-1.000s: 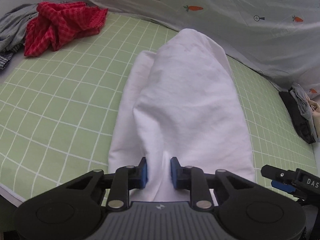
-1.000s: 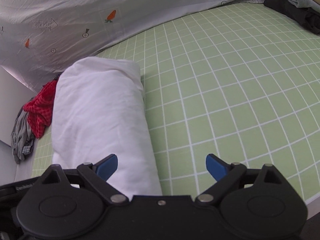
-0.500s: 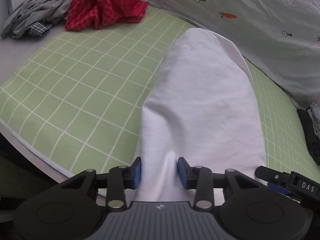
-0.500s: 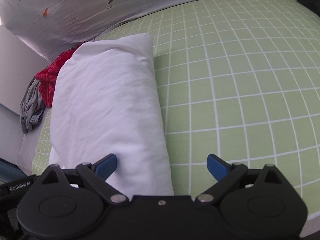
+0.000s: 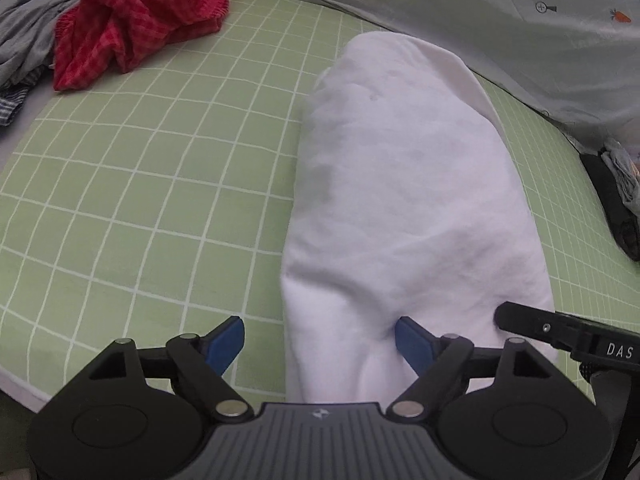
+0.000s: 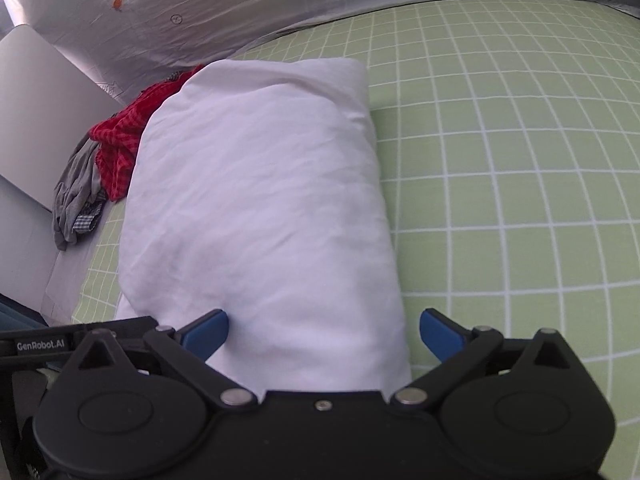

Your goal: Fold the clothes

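The white folded cotton garment (image 5: 404, 184) is laid on the green grid-checked bed sheet (image 5: 160, 184) as a long, narrow bundle, its long axis running from the near edge of the bed away toward the grey carrot-print cover (image 5: 500, 12) at the far side. Both grippers are parked at the near short end, pointing down along that axis. The left gripper (image 5: 320, 338) is seen with its jaws opening; the near left corner of the bundle sits between the blue pads, the right pad (image 5: 414, 344) touching or just beside the cloth, the left pad clear over bare sheet, so nothing is clamped. The right gripper (image 6: 324, 330) is also opening, about as wide as it goes; the near end of the garment (image 6: 260, 200) lies between its pads with a gap visible at the right pad, so nothing is held there either. Its left pad sits against the cloth edge; contact cannot be confirmed. The two grippers are about equally near, one per near corner. Judged from this, any next fold would be taken near end to far end, across the long axis. A red checked crumpled cloth (image 5: 132, 24) and a grey crumpled garment (image 5: 24, 44) are left far left, well apart from the bundle.
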A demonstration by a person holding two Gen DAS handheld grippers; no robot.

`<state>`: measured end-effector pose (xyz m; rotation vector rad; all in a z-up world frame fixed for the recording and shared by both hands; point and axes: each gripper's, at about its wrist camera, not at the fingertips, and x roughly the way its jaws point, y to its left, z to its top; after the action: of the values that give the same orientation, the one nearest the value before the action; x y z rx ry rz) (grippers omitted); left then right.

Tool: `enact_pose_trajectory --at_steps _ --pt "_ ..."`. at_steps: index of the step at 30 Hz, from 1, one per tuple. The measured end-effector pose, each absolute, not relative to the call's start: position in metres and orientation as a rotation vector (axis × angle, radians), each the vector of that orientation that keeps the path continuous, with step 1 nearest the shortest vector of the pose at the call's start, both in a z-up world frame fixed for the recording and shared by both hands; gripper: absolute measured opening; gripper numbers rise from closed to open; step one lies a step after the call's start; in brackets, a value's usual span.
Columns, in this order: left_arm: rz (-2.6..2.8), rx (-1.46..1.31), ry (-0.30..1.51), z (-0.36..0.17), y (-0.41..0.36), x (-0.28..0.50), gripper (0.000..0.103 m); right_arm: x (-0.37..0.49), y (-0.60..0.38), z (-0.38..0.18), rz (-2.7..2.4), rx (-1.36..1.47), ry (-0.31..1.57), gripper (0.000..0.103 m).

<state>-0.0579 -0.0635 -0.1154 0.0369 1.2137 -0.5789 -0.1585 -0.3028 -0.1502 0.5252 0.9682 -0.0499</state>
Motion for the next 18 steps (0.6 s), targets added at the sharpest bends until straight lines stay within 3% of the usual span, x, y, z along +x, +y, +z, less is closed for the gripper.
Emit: enact_pose_trajectory --at_steps 8,11,12,14,18 --pt "-0.739 0.005 1.301 -0.136 -0.068 -0.025 0.090 -0.138 -0.308 -0.166 -0.006 0.613 1.011 0.103" --pt "-0.826 -0.033 1.324 -0.140 -0.067 -0.018 0.081 -0.138 -0.310 -0.169 -0.014 0.677 1.016 0.103" --pt "-0.858 -0.062 1.336 -0.143 -0.066 -0.016 0.074 -0.138 -0.309 -0.169 -0.015 0.692 1.014 0.103" --pt "-0.884 -0.074 1.324 -0.144 -0.066 -0.020 0.072 -0.140 -0.308 -0.168 -0.017 0.720 1.007 0.098" --pt "-0.914 -0.087 1.313 -0.143 -0.066 -0.020 0.054 -0.147 -0.305 -0.160 -0.033 0.732 0.981 0.084"
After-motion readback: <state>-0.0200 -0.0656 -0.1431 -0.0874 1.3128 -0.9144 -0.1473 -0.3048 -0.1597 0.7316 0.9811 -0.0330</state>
